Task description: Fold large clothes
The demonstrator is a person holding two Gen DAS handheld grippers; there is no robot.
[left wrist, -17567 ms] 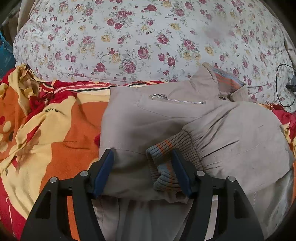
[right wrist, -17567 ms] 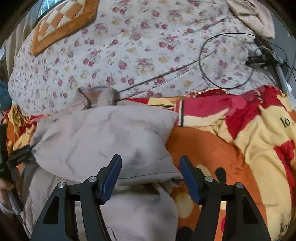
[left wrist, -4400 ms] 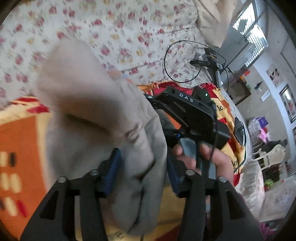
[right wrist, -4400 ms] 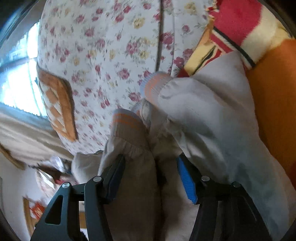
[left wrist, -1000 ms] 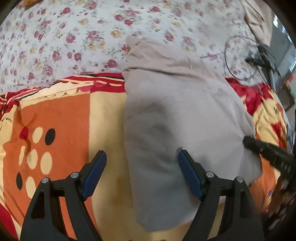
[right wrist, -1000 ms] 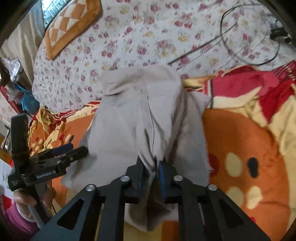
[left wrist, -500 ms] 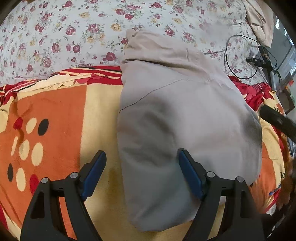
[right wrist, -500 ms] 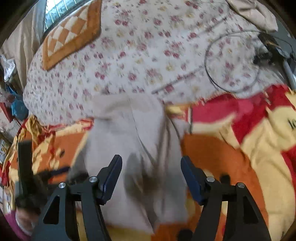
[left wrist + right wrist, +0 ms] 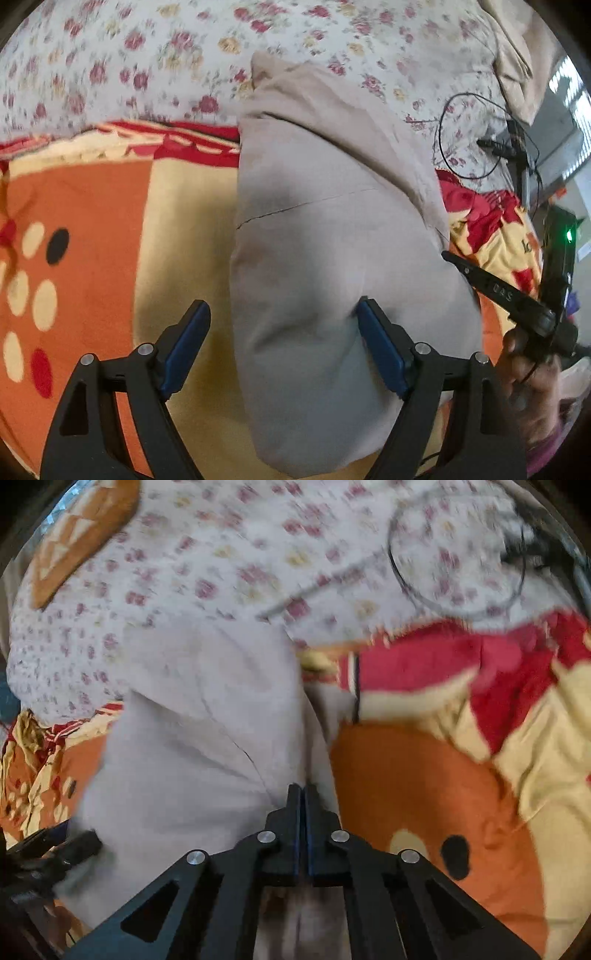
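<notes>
A beige jacket lies folded into a long bundle on an orange, yellow and red blanket. My left gripper is open, its jaws wide over the bundle's near left part; the right finger touches the cloth. In the right wrist view the jacket fills the middle left. My right gripper is shut with nothing between its jaws, resting at the jacket's right edge. It also shows in the left wrist view at the bundle's right side.
A floral quilt lies behind the jacket. A black cable and a stand lie at the far right. The blanket spreads to the right. The left gripper's tips show at lower left.
My right gripper has gone from open to shut and dropped closer to the jacket's right edge. My left gripper stays open and has moved slightly closer to the bundle.
</notes>
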